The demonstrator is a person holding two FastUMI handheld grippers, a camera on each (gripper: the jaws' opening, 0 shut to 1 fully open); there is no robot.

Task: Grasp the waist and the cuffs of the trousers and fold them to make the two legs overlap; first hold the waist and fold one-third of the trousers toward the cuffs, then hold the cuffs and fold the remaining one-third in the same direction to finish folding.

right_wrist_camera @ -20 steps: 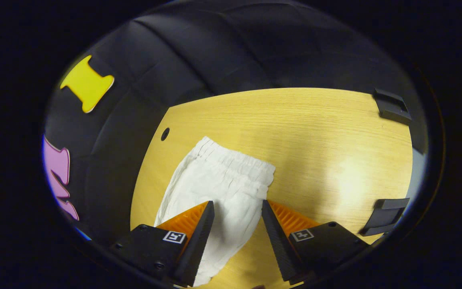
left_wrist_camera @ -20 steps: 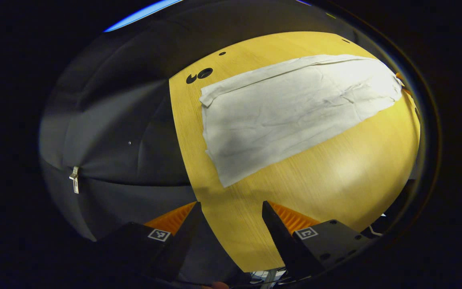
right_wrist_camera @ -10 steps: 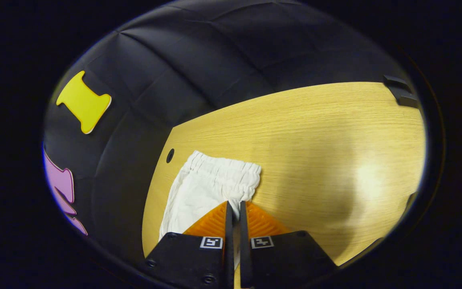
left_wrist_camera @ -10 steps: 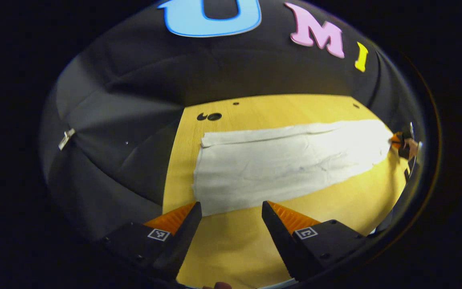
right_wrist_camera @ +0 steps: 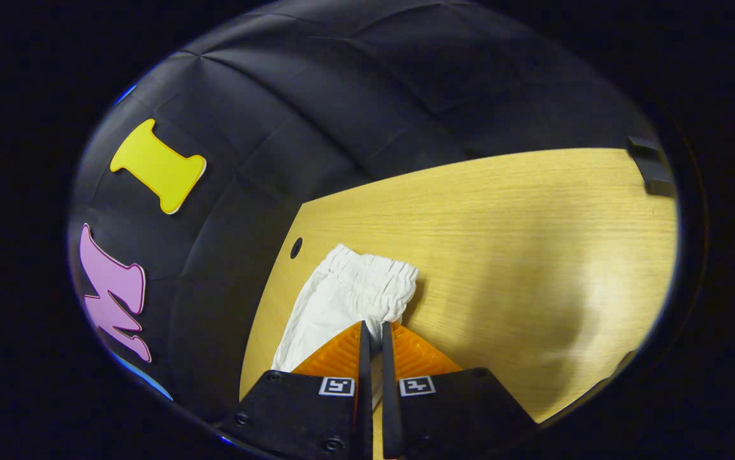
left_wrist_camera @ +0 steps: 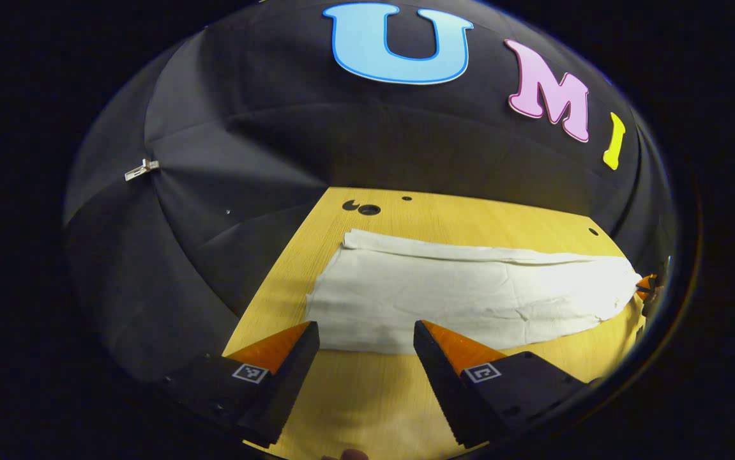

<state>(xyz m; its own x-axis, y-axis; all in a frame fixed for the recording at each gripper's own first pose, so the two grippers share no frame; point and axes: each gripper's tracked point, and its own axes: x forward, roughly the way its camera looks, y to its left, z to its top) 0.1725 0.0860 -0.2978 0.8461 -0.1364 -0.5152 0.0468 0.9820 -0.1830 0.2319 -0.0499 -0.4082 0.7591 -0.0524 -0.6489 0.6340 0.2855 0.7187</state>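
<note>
- Since a second ago, the right gripper (right_wrist_camera: 371, 335) has gone from wide open over the cloth to nearly closed on it, and the left gripper (left_wrist_camera: 366, 335) has dropped low and swung level toward the cuff end.
- White, soft cotton trousers (left_wrist_camera: 469, 297) lie flat and lengthwise on the pale wooden counter (left_wrist_camera: 367, 409), the two legs already appearing to lie one on the other, with a narrow strip of the lower layer showing along the far edge.
- In the right gripper view, the fingers pinch a bit of cloth just below the gathered elastic waistband (right_wrist_camera: 373, 278), which has puckered and lifted slightly off the counter.
- In the left gripper view, the fingers stand wide apart and hold nothing; they hover just short of the near long edge of the trousers, close to the cuffs (left_wrist_camera: 325, 300).
- At the far right of the left gripper view, the other gripper shows small at the waist end.
- As a judgement: the fabric is light, limp and wrinkles easily, so it will sag and drag if held at a single point.
- The waistband's thicker elastic gives the firmest hold; the hemmed cuff corner is the best place for the left fingers.
</note>
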